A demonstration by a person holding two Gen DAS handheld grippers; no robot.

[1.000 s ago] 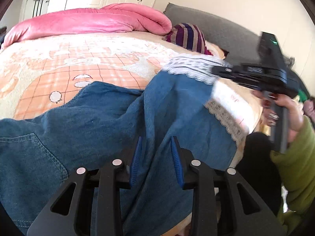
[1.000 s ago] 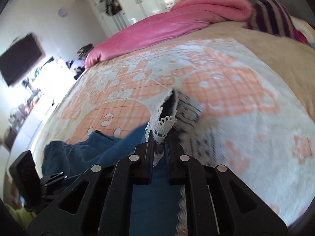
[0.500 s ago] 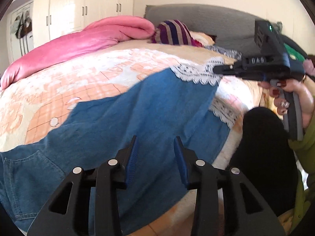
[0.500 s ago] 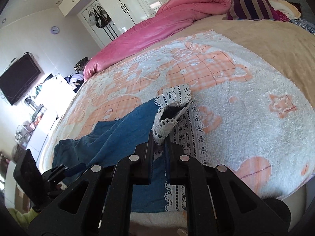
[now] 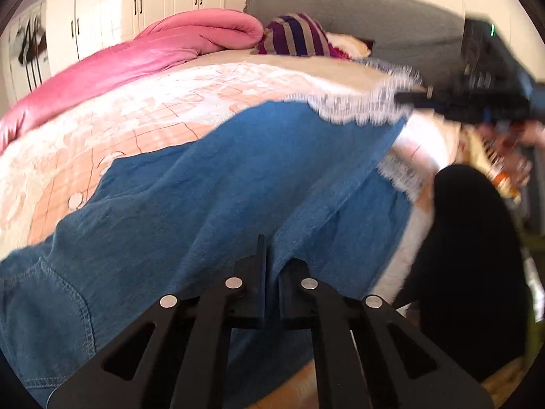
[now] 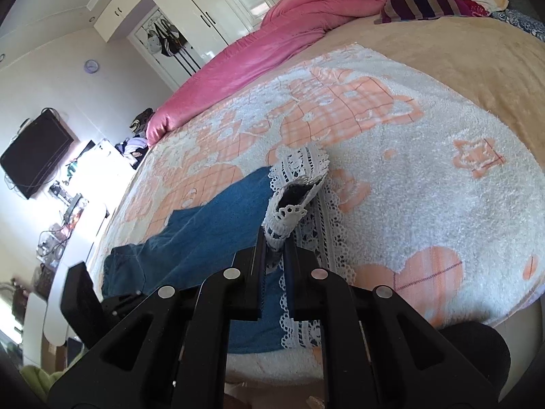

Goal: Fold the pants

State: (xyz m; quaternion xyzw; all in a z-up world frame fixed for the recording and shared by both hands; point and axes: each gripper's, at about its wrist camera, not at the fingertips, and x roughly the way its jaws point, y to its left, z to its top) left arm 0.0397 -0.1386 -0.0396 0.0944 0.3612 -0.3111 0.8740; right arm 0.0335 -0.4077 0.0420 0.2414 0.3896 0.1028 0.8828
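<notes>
Bed [image 6: 494, 68]: peach-white blanket [image 6: 425, 170], pink duvet [image 6: 272, 34] (bunched), denim pants [image 5: 204, 187] on blanket.

One pants [image 5: 211, 184], two grippers [image 5: 270, 266] [image 6: 274, 255], one blanket [image 6: 425, 184].

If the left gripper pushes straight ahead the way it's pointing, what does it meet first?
Most likely the blue denim pants: the left gripper is angled down at the bed, jaws shut and apparently pinching a ridge of the fabric at their tips. Depth is hard to judge, but nothing else shows in that line.
</notes>
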